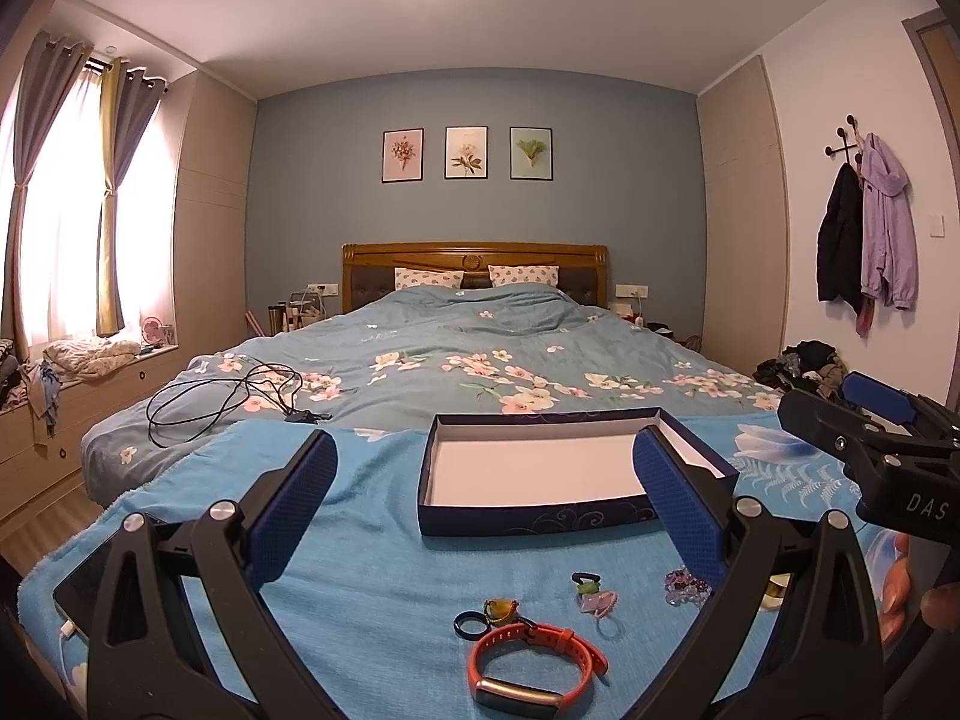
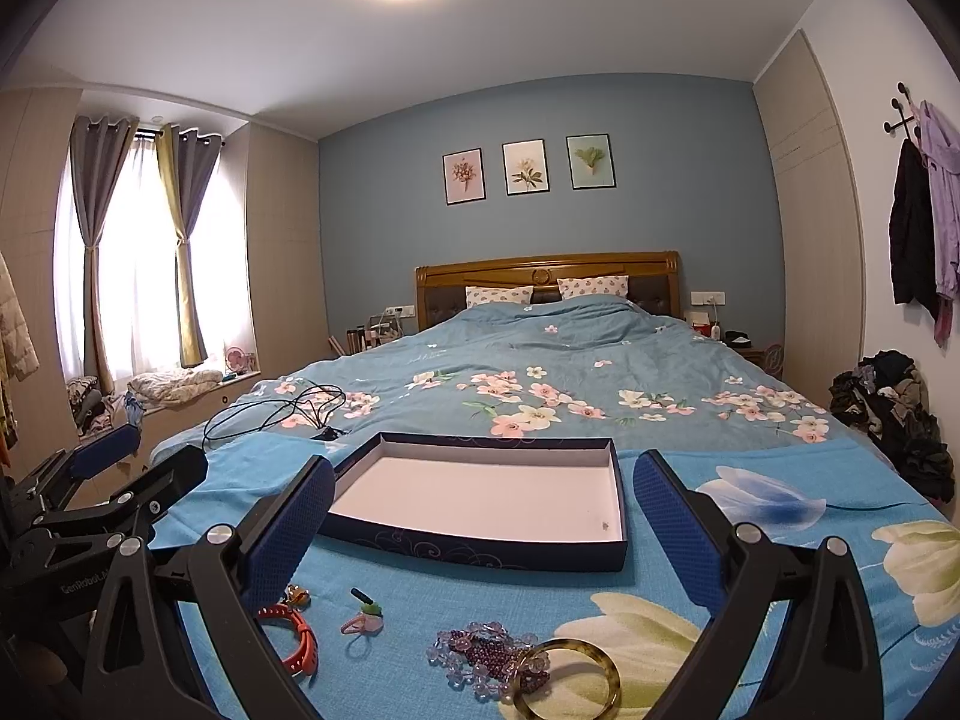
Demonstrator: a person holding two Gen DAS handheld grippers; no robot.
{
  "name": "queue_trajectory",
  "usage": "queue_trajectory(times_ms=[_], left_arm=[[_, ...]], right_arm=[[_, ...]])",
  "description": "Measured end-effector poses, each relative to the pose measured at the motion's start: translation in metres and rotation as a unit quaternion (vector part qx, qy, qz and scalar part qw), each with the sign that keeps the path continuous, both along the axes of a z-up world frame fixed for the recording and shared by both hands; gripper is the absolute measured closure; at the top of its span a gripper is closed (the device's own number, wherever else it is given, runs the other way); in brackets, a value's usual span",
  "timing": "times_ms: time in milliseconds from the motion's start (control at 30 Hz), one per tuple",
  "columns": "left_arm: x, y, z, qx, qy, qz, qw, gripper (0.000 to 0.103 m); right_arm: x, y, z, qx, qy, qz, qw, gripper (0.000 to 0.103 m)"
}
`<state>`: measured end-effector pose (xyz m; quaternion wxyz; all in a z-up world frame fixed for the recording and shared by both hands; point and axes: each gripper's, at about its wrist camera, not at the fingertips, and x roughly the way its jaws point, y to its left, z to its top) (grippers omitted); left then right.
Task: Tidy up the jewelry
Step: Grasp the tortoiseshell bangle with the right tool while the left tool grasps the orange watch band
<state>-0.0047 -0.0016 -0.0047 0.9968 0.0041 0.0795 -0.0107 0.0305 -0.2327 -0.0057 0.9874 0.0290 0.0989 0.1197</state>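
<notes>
From my left wrist camera, my left gripper (image 1: pixel 486 504) has its fingers spread wide and holding nothing. Between them lies the open dark-blue box (image 1: pixel 528 521), white-bottomed, on the blue blanket (image 1: pixel 372 540); my right-hand pad hides the box's near right corner. Nearer me sit an orange wristband (image 1: pixel 531 663), a dark blue ring (image 1: pixel 467 624) touching a small yellow-green charm (image 1: pixel 500 608), and a pink hair tie (image 1: pixel 596 591). A purple bead cluster (image 1: pixel 684 583) is half covered by my finger. At the right edge my right gripper (image 1: pixel 864 438) is cut off — I cannot tell its opening from here. A phone (image 1: pixel 84 585) shows partly behind my left finger.

From my right wrist camera, my right gripper (image 2: pixel 483 510) is also wide apart and empty. The box (image 2: pixel 474 546) lies between the pads, its near wall in full sight, with bare blanket (image 2: pixel 540 600) between it and the jewelry. A bead bracelet (image 2: pixel 486 657) touches an amber bangle (image 2: pixel 567 681), whose lower rim is cut by the frame — the wristband (image 2: pixel 294 636) is partly behind my left pad.
</notes>
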Motion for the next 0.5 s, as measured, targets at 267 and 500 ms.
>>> queue_trajectory(times_ms=[267, 500], left_arm=[[0.012, 0.007, -0.003, 0.004, 0.033, -0.019, 0.9993, 0.006], [0.042, 0.032, -0.028, 0.01, 0.136, -0.072, 0.988, 0.006]], right_arm=[[0.006, -0.009, -0.001, -0.003, 0.022, 0.004, 1.0, 0.007], [0.027, -0.028, -0.021, -0.029, 0.119, 0.011, 0.992, 0.007]])
